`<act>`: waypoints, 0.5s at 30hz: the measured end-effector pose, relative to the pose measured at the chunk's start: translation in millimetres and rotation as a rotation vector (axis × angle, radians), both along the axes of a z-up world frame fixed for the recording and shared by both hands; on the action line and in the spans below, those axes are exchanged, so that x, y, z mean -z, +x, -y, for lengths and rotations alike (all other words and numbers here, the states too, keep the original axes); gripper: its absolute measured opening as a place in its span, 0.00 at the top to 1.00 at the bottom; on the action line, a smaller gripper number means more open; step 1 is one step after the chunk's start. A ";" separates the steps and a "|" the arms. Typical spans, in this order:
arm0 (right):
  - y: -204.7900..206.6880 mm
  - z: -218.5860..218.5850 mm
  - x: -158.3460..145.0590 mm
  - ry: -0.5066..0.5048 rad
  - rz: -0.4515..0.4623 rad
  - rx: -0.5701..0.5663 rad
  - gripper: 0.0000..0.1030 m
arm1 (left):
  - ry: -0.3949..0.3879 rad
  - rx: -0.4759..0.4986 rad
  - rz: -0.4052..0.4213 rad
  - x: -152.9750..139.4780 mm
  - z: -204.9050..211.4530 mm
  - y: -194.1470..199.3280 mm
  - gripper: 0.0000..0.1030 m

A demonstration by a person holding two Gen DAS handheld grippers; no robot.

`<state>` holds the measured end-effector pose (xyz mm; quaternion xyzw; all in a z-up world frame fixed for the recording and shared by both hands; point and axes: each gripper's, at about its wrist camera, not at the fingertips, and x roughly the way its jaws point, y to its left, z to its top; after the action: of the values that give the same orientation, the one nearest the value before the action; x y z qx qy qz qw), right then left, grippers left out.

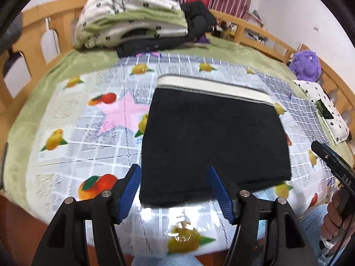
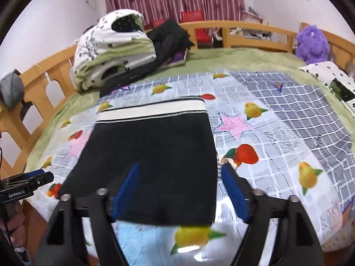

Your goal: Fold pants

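Observation:
Black pants with a white waistband lie folded flat on the fruit-print cloth; they also show in the right wrist view. My left gripper is open and empty, its blue pads over the pants' near left edge. My right gripper is open and empty, over the pants' near right edge. Each gripper shows at the side of the other's view: the right one, the left one.
The cloth covers a green bed with a wooden rail. A folded quilt pile and dark clothes lie at the far side. A purple plush toy and a spotted pillow lie at the right.

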<state>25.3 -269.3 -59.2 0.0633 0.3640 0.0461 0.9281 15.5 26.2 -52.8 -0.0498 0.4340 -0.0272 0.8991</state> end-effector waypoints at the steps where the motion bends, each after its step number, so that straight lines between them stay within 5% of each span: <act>1: -8.6 -2.3 -5.2 -0.003 0.012 0.000 0.20 | 0.009 -0.005 0.017 -6.5 0.5 -7.4 0.34; 15: -94.4 -16.8 -33.0 -0.107 0.048 0.034 0.06 | 0.051 0.010 0.116 -37.3 20.8 -68.3 0.27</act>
<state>-69.1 -252.6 -26.3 0.0187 0.3425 0.0126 0.9393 -52.7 5.4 -15.4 -0.0231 0.3819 -0.0235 0.9236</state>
